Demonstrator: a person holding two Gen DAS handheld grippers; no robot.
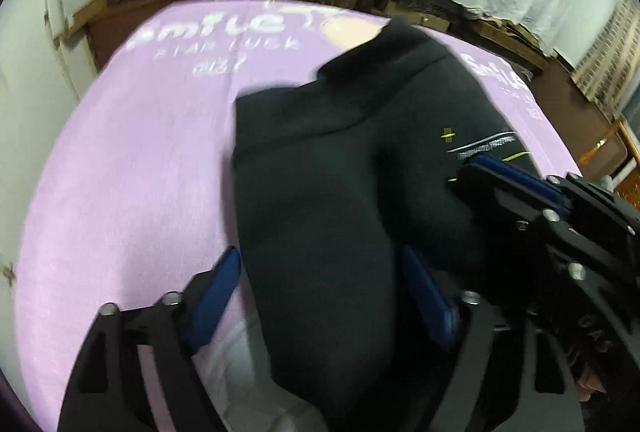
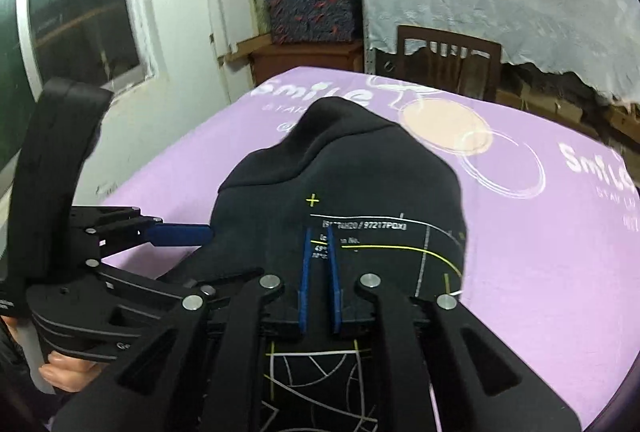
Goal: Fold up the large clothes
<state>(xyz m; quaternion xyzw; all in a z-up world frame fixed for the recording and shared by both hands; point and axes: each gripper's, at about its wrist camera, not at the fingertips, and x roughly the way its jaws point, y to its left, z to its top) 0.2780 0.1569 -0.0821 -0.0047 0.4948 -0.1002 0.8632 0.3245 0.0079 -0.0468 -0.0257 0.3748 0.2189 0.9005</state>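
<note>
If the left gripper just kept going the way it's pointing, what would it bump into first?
Most likely the black hoodie. The left gripper stands open and tilts down, and the dark fabric already lies between its blue fingers, spread over the purple sheet. Depth is blurred, so contact is unclear.

Both tongs are matte black, built of flat linkage arms with triangular cut-outs and joined by round silver screws. The left tongs [image 1: 320,296] carry long blue finger pads [image 1: 216,296]; the right tongs [image 2: 320,280] have narrow blue pads [image 2: 306,272] too. Small pale lettering, too blurred to read, marks one black arm.
</note>
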